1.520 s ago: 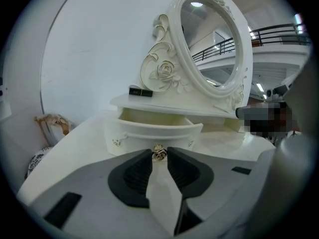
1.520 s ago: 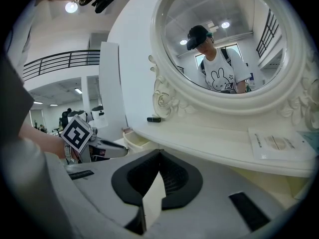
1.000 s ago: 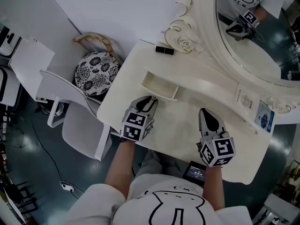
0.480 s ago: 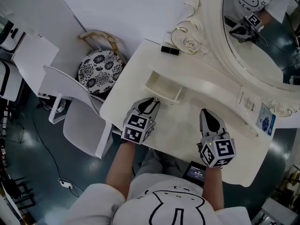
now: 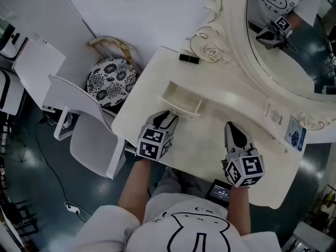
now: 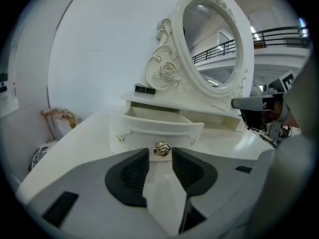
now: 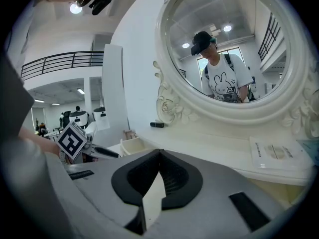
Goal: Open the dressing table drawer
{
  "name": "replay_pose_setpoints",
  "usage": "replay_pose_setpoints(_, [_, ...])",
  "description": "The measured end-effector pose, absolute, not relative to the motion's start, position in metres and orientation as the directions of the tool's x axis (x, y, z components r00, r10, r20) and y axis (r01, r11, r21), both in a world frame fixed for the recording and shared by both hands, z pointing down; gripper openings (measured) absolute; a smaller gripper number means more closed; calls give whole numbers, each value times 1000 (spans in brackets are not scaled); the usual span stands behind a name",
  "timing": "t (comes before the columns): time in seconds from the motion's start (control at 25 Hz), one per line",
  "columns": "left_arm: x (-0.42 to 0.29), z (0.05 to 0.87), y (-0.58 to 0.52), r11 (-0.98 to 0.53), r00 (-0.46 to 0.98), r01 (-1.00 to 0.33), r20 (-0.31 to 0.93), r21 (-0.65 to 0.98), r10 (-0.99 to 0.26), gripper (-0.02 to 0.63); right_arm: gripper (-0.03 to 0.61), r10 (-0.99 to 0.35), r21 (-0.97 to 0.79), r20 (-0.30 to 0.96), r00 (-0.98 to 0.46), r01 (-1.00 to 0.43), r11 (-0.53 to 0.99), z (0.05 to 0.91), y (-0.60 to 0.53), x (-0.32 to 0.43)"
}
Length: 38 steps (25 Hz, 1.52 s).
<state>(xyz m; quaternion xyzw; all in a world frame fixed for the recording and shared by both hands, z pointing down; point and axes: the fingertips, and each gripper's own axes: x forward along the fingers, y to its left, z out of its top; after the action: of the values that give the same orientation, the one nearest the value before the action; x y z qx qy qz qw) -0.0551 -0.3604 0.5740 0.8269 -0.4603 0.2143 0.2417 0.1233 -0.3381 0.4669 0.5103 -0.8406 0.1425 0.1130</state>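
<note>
The cream drawer (image 5: 181,100) of the dressing table (image 5: 262,167) stands pulled out, its inside bare. In the left gripper view the drawer front (image 6: 159,126) carries a small metal rose knob (image 6: 162,149). My left gripper (image 5: 169,115) sits right at that knob; its jaws have just been opening. The knob now lies between the tips of the left gripper (image 6: 160,153) with a gap on both sides, so the pads do not press it. My right gripper (image 5: 231,126) hovers over the tabletop to the right, apart from the drawer. In its own view the right gripper (image 7: 159,152) is shut on nothing.
An oval mirror (image 5: 294,41) in an ornate frame rises behind the table. A small black item (image 5: 189,59) lies on the back shelf, a leaflet (image 5: 296,132) at the right. A white chair (image 5: 84,135) and a patterned stool (image 5: 109,82) stand at the left.
The left gripper's jaws have spread a little at the knob. The drawer stays pulled out, and the right gripper has kept still.
</note>
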Motion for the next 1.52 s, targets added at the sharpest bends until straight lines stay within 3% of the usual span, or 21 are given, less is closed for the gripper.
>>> replay_pose_setpoints(0.24, [-58, 564, -359, -459, 491, -863, 564, 212, -664, 257, 7, -829, -117, 322, -458, -888, 445, 457, -339, 122])
replay_pose_setpoints(0.52, [-56, 546, -356, -479, 499, -857, 546, 192, -673, 258, 6, -845, -104, 283, -453, -891, 443, 439, -342, 123])
replay_pose_setpoints(1.08, [-54, 480, -373, -479, 501, -862, 429, 168, -751, 195, 7, -881, -73, 168, -443, -896, 437, 387, -353, 134])
replay_pose_setpoints(1.52, [-59, 433, -388, -438, 472, -881, 313, 176, -824, 21, 7, -887, -50, 94, -451, -892, 449, 360, -360, 143])
